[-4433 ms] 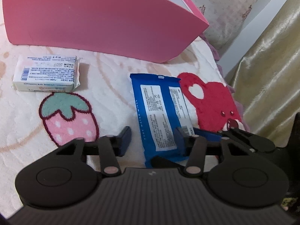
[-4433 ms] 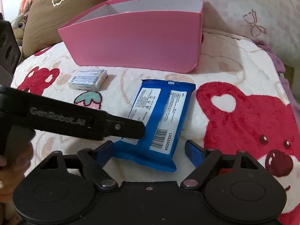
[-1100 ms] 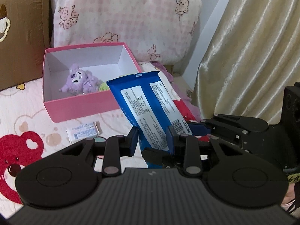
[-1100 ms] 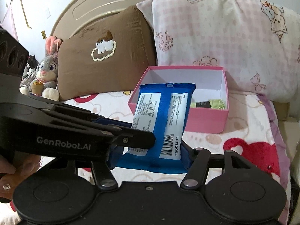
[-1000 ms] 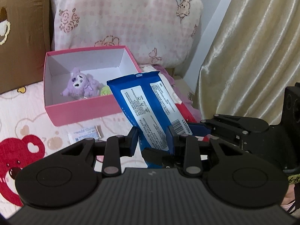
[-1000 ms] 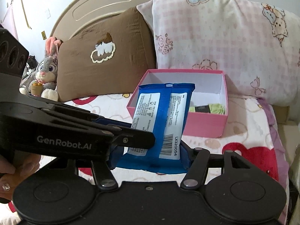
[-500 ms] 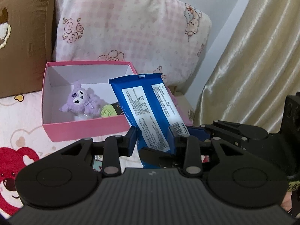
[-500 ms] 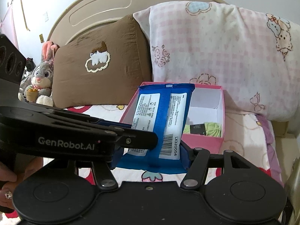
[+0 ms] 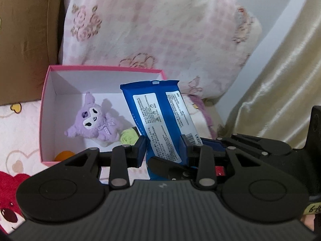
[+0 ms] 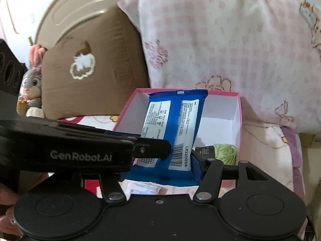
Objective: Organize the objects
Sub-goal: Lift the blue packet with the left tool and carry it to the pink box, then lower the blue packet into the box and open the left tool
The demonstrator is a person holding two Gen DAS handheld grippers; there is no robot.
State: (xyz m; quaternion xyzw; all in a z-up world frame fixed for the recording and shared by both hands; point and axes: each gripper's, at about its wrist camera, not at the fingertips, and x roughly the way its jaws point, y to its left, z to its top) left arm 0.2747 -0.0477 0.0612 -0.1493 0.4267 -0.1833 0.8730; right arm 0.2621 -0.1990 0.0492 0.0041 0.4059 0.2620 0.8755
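Observation:
A blue wipes packet (image 9: 162,118) with white labels is held upright in the air by both grippers. My left gripper (image 9: 163,149) is shut on its lower part. My right gripper (image 10: 160,164) is shut on its bottom edge; the packet also shows in the right wrist view (image 10: 172,128). The packet hangs over the front of an open pink box (image 9: 45,104) with white inside (image 10: 236,108). In the box lie a purple plush toy (image 9: 94,124), a green yarn ball (image 10: 225,153), a small black item (image 10: 204,150) and an orange thing (image 9: 62,155).
The box stands on a bear-print blanket (image 9: 12,138) against a pink checked pillow (image 9: 152,30) and a brown pillow (image 10: 90,76). A small white packet (image 10: 142,188) lies on the blanket under the grippers. A rabbit plush (image 10: 30,86) sits far left. A gold curtain (image 9: 284,76) hangs right.
Both grippers have carried the blue packet forward and closer to the pink box; it now hangs over the box's front part. The box fills more of both views.

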